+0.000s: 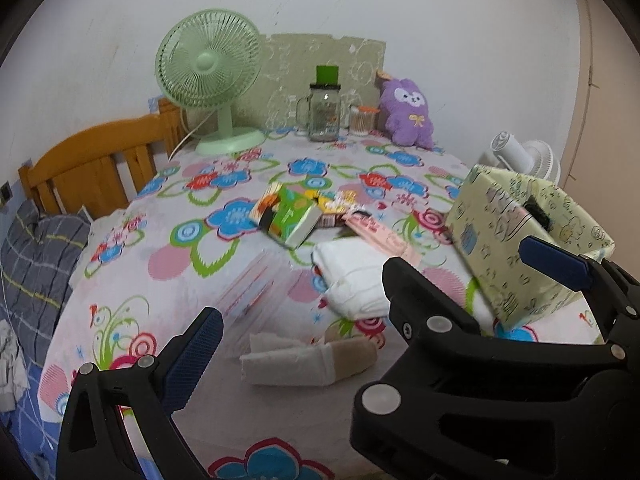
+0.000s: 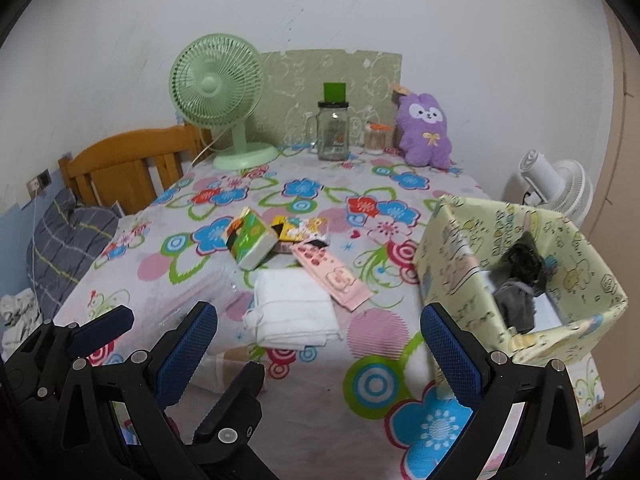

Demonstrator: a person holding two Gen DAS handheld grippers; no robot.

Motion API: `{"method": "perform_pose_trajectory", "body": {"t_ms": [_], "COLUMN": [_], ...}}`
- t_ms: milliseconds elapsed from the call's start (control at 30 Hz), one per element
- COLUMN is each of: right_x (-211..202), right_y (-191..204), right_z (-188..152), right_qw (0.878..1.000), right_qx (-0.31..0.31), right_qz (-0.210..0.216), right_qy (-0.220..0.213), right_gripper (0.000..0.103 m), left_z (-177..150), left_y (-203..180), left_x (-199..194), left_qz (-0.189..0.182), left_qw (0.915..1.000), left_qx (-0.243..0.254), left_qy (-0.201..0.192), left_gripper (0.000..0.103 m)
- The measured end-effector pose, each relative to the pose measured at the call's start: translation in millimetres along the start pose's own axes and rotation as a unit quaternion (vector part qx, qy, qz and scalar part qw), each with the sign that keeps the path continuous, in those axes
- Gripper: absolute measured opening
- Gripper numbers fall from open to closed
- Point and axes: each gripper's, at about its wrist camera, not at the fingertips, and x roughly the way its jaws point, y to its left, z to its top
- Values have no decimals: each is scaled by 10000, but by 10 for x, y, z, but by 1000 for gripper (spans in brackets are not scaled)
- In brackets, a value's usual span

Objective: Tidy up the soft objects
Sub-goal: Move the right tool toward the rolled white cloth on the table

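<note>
A folded white cloth lies mid-table on the flowered tablecloth. A beige and white sock lies at the near edge, just ahead of my left gripper. A pale green patterned box stands at the right with dark and grey soft items inside. A purple plush sits at the back. My left gripper is open and empty. My right gripper is open and empty, near the cloth; its fingers also show in the left wrist view.
A green fan, a glass jar and a small cup stand along the back. A tissue box and snack packets lie mid-table. A white fan is at the right, a wooden bed frame at the left.
</note>
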Motion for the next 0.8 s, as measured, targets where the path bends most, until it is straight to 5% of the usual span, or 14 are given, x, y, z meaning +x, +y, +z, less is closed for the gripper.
{"method": "perform_pose_trajectory", "body": {"t_ms": [500, 800], "right_x": [275, 467], "right_y": [212, 318], "right_z": [-244, -342], "right_qw": [9985, 9952], "right_qx": [-206, -197], "right_qz": [264, 451], "right_qy": [422, 851], "right_gripper": [102, 87], "left_z": [-274, -363], "left_y": [238, 339], "left_x": [173, 290], "left_qz": [199, 213], "left_qw": [9989, 9976], "left_qx": [-214, -326], "left_qy": [379, 568], "left_gripper": [101, 98]}}
